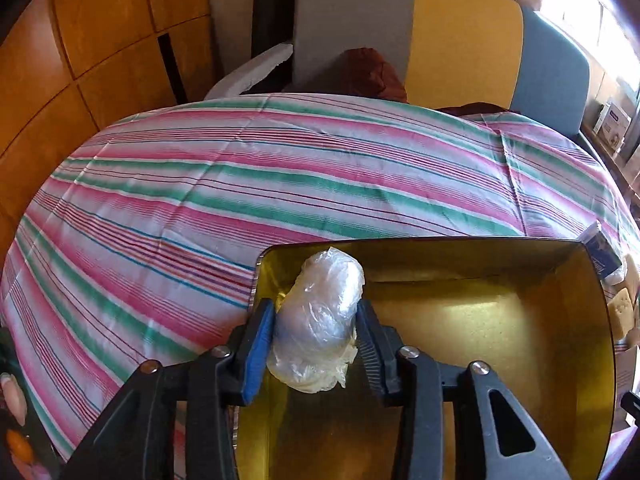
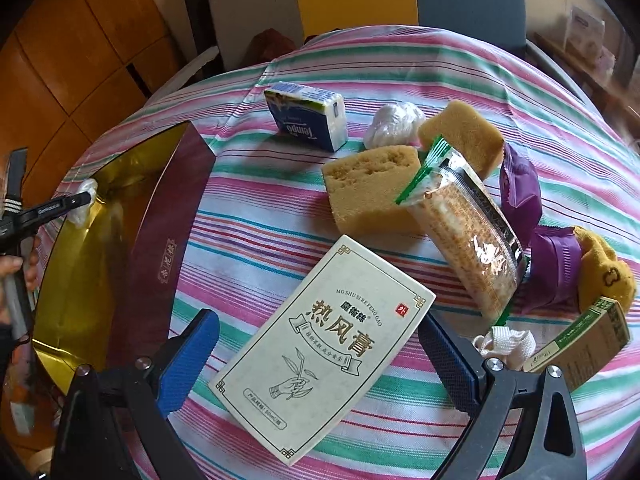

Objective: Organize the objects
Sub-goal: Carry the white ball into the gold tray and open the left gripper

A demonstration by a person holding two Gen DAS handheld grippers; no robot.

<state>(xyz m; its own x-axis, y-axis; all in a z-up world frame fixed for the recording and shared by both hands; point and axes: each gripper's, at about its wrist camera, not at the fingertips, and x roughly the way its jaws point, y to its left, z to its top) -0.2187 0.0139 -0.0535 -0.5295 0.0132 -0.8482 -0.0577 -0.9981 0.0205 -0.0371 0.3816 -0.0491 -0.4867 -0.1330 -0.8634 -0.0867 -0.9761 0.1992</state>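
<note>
My left gripper (image 1: 316, 320) is shut on a crumpled clear plastic bag (image 1: 320, 320) and holds it over the near left corner of a gold-lined box (image 1: 560, 340). In the right wrist view the same box (image 2: 176, 216) has maroon outer walls, and the left gripper (image 2: 82, 200) shows at its far rim with the bag (image 2: 86, 196). My right gripper (image 2: 320, 344) is open, its blue pads either side of a white ointment carton (image 2: 324, 344) lying flat on the striped tablecloth (image 2: 248, 232).
On the cloth to the right lie a tissue pack (image 2: 308, 114), another crumpled plastic bag (image 2: 392, 124), two sponges (image 2: 372, 188), a cracker packet (image 2: 468, 236), purple wrappers (image 2: 552, 260), a yellow sock (image 2: 604, 264), a green-brown carton (image 2: 584, 344) and a white strap (image 2: 504, 342). Chairs stand behind the table.
</note>
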